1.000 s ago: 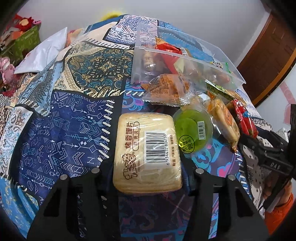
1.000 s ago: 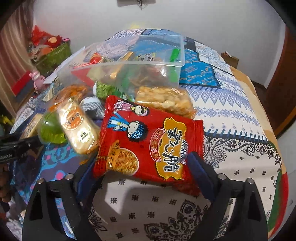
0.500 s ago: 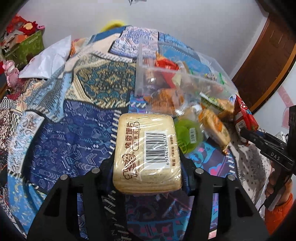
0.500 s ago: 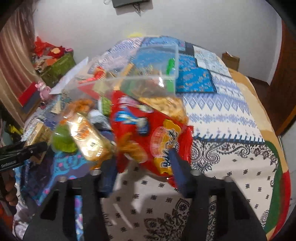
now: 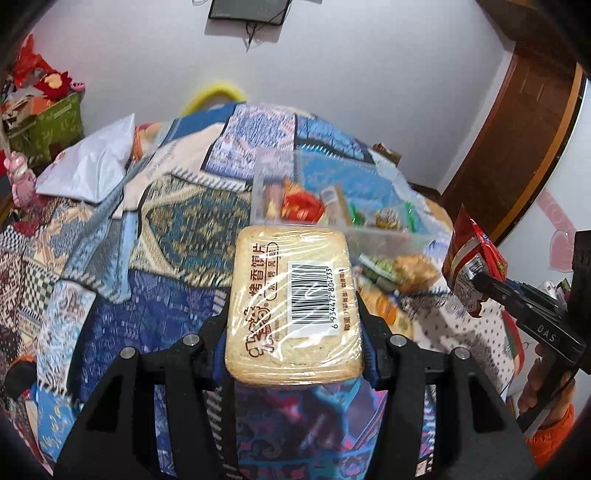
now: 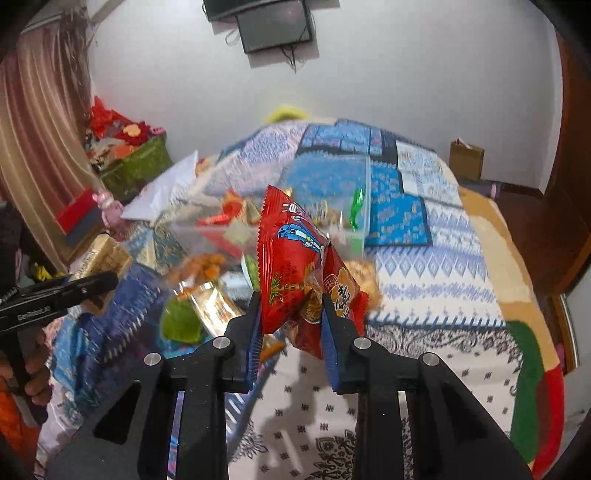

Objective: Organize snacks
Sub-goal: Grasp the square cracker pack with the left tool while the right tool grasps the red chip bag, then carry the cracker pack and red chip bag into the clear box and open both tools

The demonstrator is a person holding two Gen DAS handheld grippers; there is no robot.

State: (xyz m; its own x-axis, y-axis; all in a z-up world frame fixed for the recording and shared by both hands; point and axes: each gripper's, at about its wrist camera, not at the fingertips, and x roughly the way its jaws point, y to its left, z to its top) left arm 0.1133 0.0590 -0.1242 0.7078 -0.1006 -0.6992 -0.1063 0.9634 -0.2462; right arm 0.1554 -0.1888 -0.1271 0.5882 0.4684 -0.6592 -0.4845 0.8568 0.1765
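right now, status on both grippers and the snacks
Left gripper shut on bread pack, lifted. Right gripper shut on red bag, lifted. Clear bin ahead, loose snacks before it.

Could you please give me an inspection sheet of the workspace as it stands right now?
Surface: patchwork blanket, rumpled.
Job's things: toast pack and red noodle packet both held in the air; clear plastic bin part-filled with snacks.
Clutter: loose snacks in front of the bin; white bag.
Grippers: left gripper shut on the toast pack; right gripper shut on the noodle packet.
Cables: dangling under the wall screen.
Surroundings: white wall, wooden door, green box.
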